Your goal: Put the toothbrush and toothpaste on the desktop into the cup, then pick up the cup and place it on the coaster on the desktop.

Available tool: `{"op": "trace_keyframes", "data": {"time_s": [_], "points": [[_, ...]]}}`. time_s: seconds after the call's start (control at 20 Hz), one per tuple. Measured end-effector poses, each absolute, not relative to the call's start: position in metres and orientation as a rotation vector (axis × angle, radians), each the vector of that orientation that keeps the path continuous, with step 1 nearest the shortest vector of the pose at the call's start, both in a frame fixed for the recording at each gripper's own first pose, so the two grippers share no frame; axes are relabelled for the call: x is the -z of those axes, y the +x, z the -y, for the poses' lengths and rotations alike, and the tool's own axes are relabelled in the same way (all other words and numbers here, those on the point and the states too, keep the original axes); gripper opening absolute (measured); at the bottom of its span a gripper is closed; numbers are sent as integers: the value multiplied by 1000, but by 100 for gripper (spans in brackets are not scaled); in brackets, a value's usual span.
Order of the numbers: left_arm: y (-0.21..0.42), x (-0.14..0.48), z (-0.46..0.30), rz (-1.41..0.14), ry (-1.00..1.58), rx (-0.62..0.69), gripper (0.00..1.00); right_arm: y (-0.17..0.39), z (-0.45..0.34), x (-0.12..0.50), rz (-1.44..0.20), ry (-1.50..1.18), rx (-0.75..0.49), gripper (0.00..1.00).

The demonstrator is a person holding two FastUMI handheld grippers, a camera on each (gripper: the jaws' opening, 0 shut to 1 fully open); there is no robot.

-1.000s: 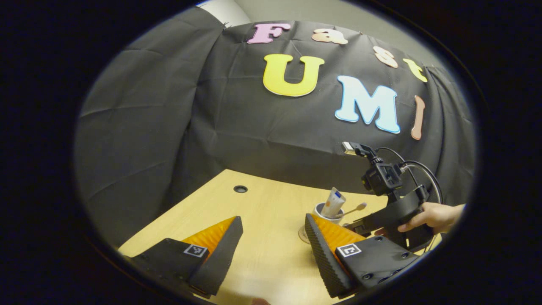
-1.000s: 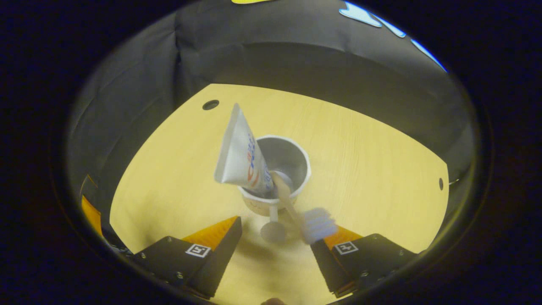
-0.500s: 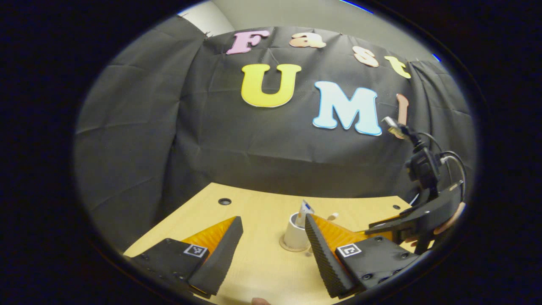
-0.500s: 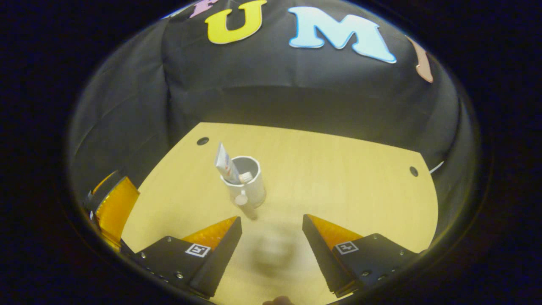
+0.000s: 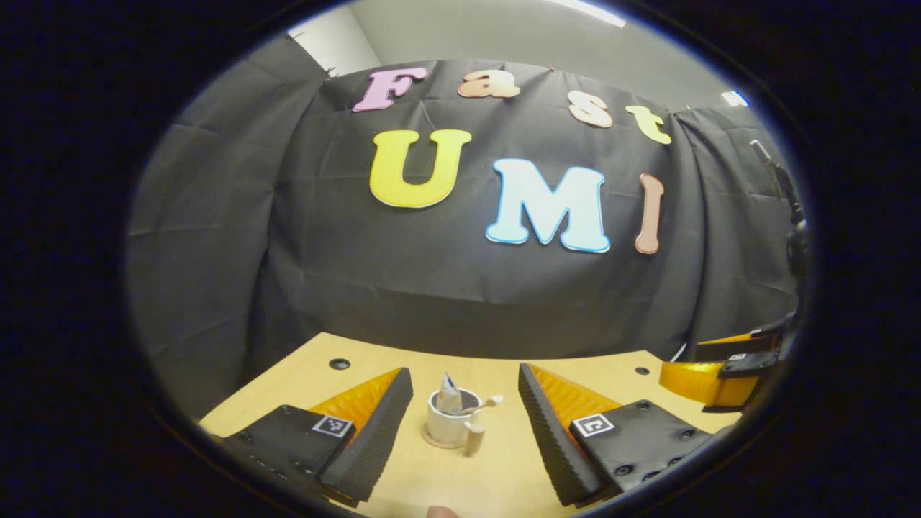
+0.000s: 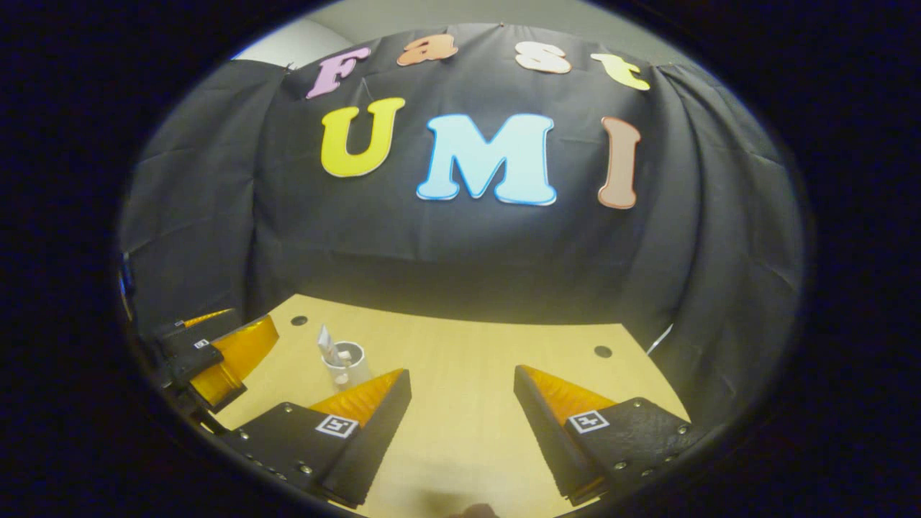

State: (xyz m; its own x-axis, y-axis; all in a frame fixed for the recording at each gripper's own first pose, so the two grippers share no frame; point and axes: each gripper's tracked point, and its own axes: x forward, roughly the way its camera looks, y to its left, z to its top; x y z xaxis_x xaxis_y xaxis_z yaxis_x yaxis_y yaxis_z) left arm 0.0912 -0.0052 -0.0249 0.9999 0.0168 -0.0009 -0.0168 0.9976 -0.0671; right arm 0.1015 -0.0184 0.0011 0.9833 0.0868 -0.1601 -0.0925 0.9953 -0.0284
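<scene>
Left gripper view | cup (image 5: 450,427) upright on coaster (image 5: 436,443) | toothbrush (image 5: 481,406) leaning right | both tools released

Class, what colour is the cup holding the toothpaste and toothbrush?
White. The cup shows best in the left gripper view, standing on the wooden desktop.

A light wooden table (image 5: 504,482) runs up to the booth's black cloth wall (image 5: 446,288). The table (image 6: 468,403) has 2 small round holes (image 6: 298,320) (image 6: 603,351) near its far edge.
</scene>
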Motion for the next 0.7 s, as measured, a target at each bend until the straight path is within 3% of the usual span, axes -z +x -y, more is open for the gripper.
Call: {"op": "trace_keyframes", "data": {"time_s": [0.35,0.7], "points": [[84,7,28,63,-37,-68,94,84,30,-26,54,-152,-97,90],[65,0,47,83,-34,-75,95,71,33,-37,114,-129,-113,89]]}}
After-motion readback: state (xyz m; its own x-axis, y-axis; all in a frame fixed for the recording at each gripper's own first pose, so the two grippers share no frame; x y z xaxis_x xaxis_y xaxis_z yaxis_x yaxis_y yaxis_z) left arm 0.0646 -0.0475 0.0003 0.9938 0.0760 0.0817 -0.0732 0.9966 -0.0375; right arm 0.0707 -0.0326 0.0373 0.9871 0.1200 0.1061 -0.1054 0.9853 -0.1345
